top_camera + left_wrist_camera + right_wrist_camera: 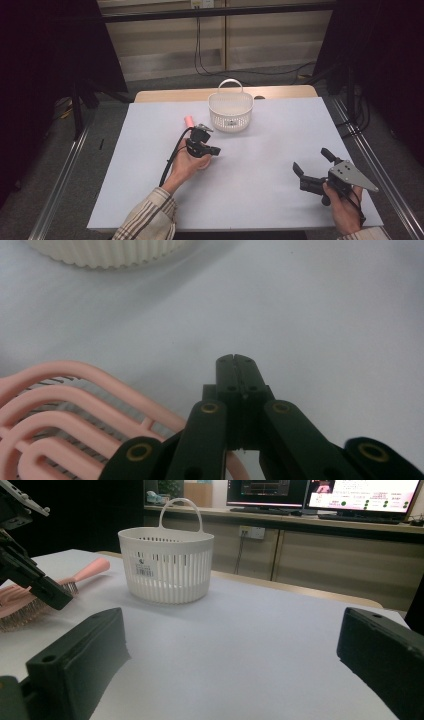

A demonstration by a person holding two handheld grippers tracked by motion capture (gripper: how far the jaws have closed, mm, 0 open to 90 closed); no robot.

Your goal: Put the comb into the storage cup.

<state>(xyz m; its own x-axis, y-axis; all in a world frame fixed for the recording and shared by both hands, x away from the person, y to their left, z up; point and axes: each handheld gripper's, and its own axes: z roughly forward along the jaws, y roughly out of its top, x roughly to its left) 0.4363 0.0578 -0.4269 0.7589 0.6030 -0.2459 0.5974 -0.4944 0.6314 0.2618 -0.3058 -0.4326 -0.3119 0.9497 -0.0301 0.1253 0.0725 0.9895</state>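
Three views inspected. From the high view we note the left gripper (216,150) beside a pink hairbrush (189,121) on the matte white table (260,200), near a white plastic basket (230,111); the right gripper (314,161) rests well apart at the right, jaws spread wide. In the left gripper view we find the black jaws pressed together with nothing between them, and the brush's looped pink frame and wire bristles, unresolved from above. In the right gripper view we record the basket's slotted wall, arched handle and label, plus the brush's rounded handle.
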